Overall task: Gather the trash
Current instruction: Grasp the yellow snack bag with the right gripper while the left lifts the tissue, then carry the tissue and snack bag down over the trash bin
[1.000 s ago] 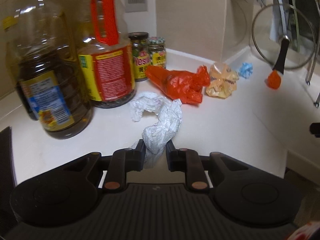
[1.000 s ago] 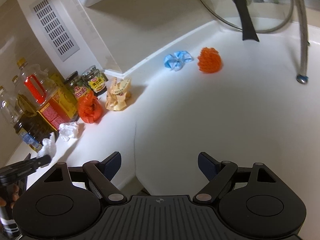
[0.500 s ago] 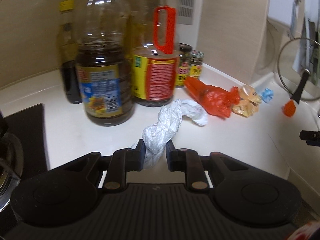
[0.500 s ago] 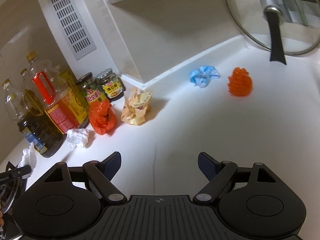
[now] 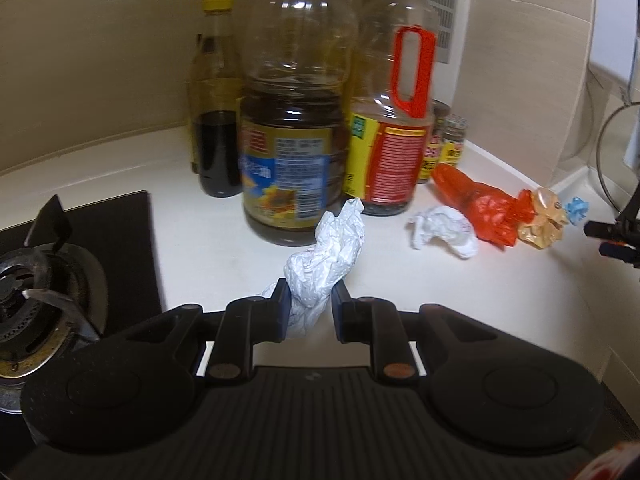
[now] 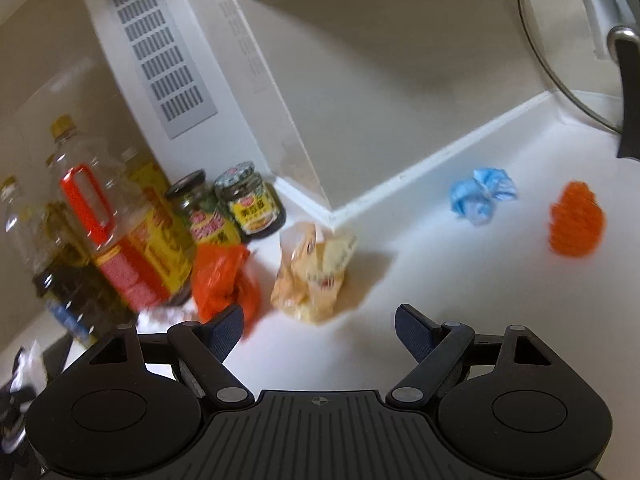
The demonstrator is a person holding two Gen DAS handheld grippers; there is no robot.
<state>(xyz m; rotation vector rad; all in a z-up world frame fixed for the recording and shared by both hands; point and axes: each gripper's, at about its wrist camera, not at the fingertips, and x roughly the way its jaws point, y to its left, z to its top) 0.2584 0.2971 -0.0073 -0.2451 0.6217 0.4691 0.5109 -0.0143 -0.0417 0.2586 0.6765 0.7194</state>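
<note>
My left gripper is shut on a crumpled white paper and holds it above the white counter. A second white paper wad lies on the counter beside a red plastic bag, a yellow wrapper and a blue scrap. My right gripper is open and empty, low over the counter, close in front of the yellow wrapper and the red bag. The blue scrap lies farther right.
Oil bottles and sauce jars stand at the back wall. A gas burner is at the left. An orange scrubber and a glass pot lid are at the right.
My left gripper pulled back and swung left with the white paper, which tore free of the second wad. My right gripper moved forward and left toward the yellow wrapper and red bag.
</note>
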